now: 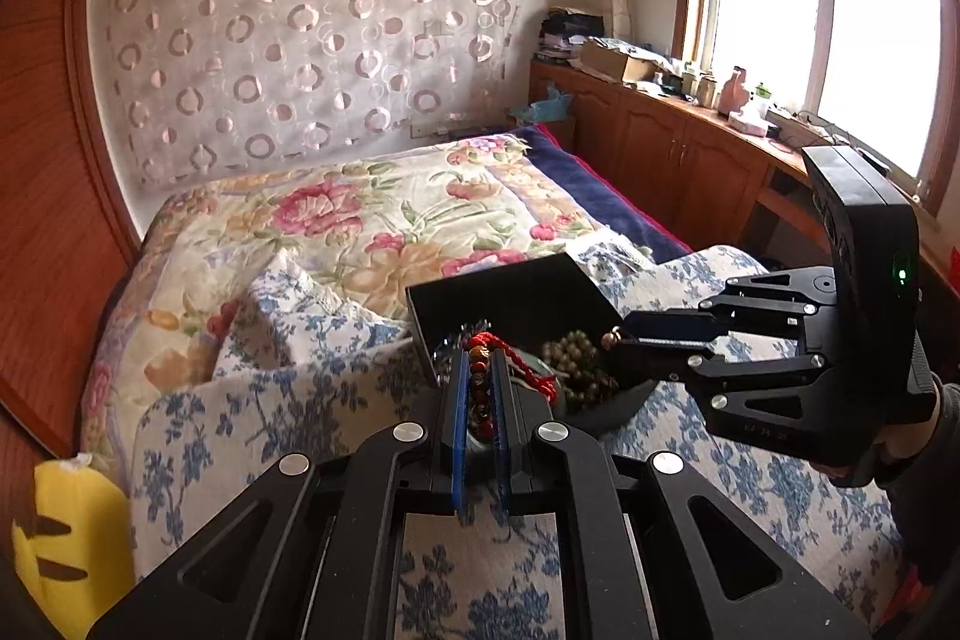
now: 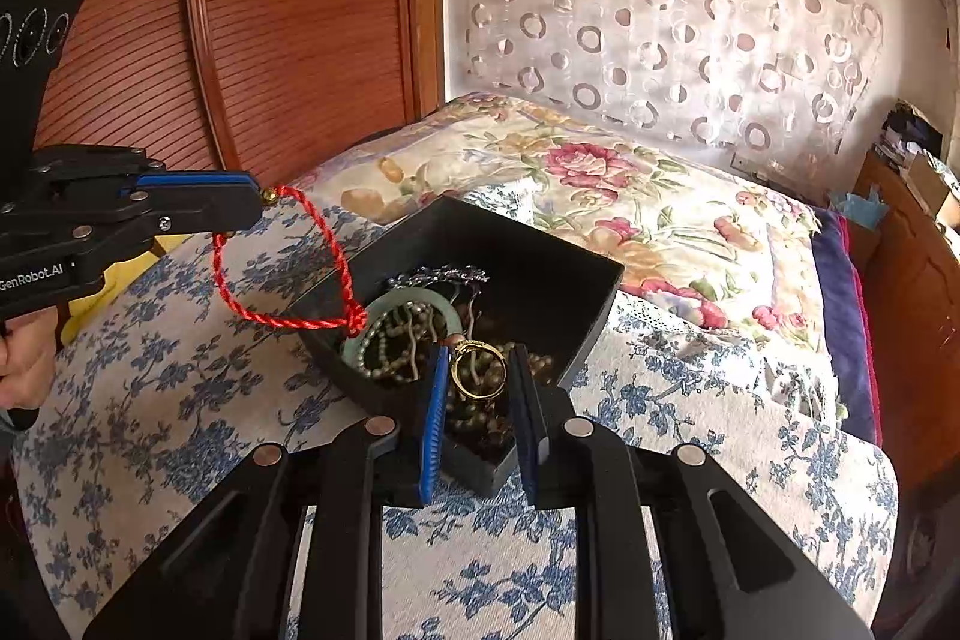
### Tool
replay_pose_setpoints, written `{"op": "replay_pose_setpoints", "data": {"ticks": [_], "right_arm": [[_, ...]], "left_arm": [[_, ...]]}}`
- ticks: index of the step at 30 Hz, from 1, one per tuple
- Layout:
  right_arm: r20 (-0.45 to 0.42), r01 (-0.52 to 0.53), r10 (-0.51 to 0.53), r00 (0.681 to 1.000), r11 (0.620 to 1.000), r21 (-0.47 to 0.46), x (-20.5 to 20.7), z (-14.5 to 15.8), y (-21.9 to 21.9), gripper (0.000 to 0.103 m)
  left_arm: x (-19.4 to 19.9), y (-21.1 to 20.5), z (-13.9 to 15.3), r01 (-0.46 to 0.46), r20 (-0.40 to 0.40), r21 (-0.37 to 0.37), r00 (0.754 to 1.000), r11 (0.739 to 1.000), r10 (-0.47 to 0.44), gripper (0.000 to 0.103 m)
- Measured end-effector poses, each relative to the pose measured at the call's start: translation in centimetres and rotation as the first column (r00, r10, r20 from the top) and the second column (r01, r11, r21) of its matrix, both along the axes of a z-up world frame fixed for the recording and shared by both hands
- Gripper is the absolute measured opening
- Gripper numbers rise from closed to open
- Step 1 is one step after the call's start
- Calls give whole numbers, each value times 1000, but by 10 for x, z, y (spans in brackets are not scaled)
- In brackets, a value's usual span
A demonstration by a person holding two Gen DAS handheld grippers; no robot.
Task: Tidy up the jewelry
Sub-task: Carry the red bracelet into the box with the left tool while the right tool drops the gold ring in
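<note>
A black open box (image 2: 540, 250) (image 1: 510, 286) sits on the bed and holds mixed jewelry: a jade bangle (image 2: 384, 310), pale bead strands (image 2: 390, 346) and dark beads (image 1: 579, 364). My left gripper (image 1: 480, 370) (image 2: 258, 196) is shut on a red cord bracelet (image 2: 282, 274) with beads (image 1: 478, 388); its cord loops down to the bangle in the box. My right gripper (image 2: 480, 370) (image 1: 612, 337) holds a gold ring (image 2: 477, 370) between its fingers above the box's near corner.
The box rests on a blue-floral cloth (image 2: 180, 400) over a flowered quilt (image 1: 360, 220). A yellow plush item (image 1: 66, 526) lies at the left. A wooden cabinet (image 1: 678, 148) with clutter runs under the window. A wooden wardrobe (image 2: 270, 10) stands behind the bed.
</note>
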State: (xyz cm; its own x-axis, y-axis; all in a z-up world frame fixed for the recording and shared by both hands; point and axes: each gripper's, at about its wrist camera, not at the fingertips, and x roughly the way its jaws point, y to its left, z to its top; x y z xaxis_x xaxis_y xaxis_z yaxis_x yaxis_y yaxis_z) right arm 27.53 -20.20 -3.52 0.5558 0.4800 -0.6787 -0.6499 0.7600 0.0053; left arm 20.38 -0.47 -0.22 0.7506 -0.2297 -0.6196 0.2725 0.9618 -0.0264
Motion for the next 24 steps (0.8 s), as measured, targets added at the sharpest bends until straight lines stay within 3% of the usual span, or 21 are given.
{"op": "replay_pose_setpoints", "data": {"ticks": [3,24], "right_arm": [[-15,8,-9,1000,1000,-2,4,-3,0,27],[-12,83,-83,997,996,35,-11,1,-35,28]], "left_arm": [[8,-3,-1,0,3,-2,1000,1000,0,6],[60,-26,-21,-2,-46,-6,999,1000,1,6]]}}
